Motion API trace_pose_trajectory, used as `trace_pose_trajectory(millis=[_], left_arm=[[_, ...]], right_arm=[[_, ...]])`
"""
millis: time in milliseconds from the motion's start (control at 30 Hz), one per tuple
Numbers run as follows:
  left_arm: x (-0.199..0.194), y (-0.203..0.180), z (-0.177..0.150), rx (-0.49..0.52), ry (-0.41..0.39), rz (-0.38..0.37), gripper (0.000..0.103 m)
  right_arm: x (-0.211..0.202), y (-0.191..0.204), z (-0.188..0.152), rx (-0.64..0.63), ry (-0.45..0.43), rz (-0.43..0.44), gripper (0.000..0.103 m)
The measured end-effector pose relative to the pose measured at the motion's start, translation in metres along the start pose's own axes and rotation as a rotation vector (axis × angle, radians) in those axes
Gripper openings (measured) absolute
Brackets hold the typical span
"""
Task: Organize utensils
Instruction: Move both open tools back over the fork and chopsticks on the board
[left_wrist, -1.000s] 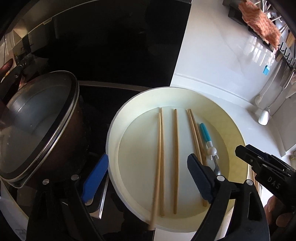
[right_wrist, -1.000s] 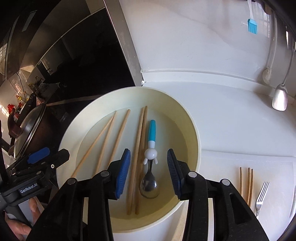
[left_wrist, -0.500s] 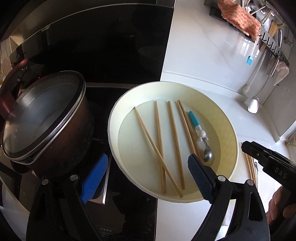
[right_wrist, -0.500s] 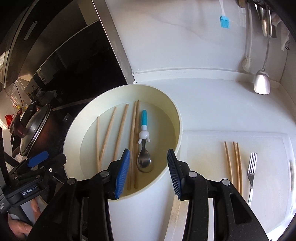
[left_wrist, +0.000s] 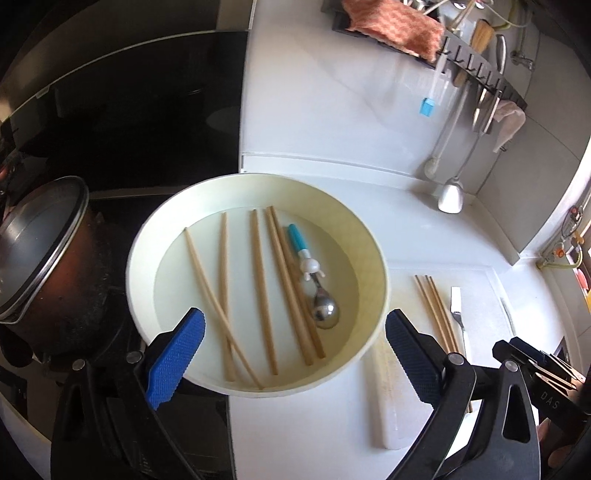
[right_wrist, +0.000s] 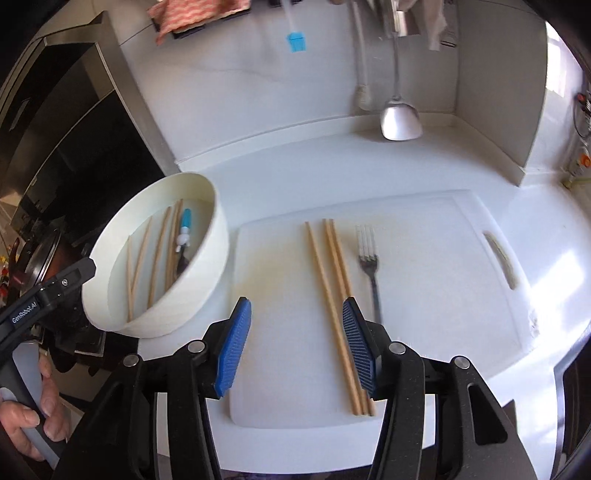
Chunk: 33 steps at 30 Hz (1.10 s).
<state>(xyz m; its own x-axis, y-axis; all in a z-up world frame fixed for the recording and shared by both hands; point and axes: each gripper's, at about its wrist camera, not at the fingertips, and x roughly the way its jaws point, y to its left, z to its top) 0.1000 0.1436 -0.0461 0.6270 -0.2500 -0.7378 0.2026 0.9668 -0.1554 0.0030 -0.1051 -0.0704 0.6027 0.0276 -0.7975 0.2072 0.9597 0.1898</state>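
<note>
Five chopsticks (left_wrist: 258, 291) lie in the bowl (left_wrist: 373, 258), and a spoon (left_wrist: 314, 280) with a blue handle lies next to them on the right. The bowl is cream and round. It sits on the white desk (left_wrist: 332, 192), just beside the black stove (left_wrist: 110, 122). A brown pot (left_wrist: 55, 280) with a lid stands on the stove, to the left of the bowl.

The left gripper (left_wrist: 293, 354) hangs over the near edge of the bowl. Its blue fingers (left_wrist: 177, 354) are spread very wide and are opening more. Nothing is between them but the bowl's near edge, and they do not touch it.

The right gripper (right_wrist: 295, 343) hangs over a white board (right_wrist: 424, 295) on the desk, just to the right of the bowl. Its fingers (right_wrist: 234, 347) are partly spread and are opening too. They pinch nothing. Three more chopsticks (right_wrist: 336, 291) lie side by side on the board, and their near ends show between the fingers and behind the right one. A fork (right_wrist: 371, 266) lies just to the right of them, also on the board.

A hand (right_wrist: 33, 410) holds the left gripper's grip at the bottom left of the right view. Big spoons and a blue brush (right_wrist: 295, 40) hang on the wall behind.
</note>
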Motion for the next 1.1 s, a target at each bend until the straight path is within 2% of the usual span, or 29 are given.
trace_pose_trajectory(millis=[100,233,333,500,667,833,1100], left_arm=[[0.001,-0.030,-0.005,0.027,0.010,-0.030,0.097],[0.002,-0.067,-0.019,0.042,0.026,-0.027,0.097],[0.004,-0.091,-0.031,0.025,0.018,0.009,0.097],[0.005,-0.122,-0.054,-0.028,-0.003,0.137,0.097],[0.004,-0.137,-0.069,-0.081,-0.035,0.196,0.097],[0.015,-0.140,-0.078,-0.093,-0.068,0.237,0.097],[0.036,-0.132,-0.089,-0.099,-0.109,0.229,0.097]], right_arm=[[-0.011,-0.034,-0.008,0.049,-0.006,-0.030,0.050],[-0.021,-0.069,-0.015,0.056,-0.016,-0.040,0.050],[-0.021,-0.092,-0.022,0.027,-0.020,-0.015,0.050],[-0.005,-0.119,-0.027,-0.033,0.000,0.067,0.050],[0.019,-0.123,-0.022,-0.105,-0.008,0.117,0.050],[0.050,-0.119,-0.013,-0.108,-0.011,0.162,0.050],[0.080,-0.103,-0.008,-0.149,-0.035,0.105,0.050]])
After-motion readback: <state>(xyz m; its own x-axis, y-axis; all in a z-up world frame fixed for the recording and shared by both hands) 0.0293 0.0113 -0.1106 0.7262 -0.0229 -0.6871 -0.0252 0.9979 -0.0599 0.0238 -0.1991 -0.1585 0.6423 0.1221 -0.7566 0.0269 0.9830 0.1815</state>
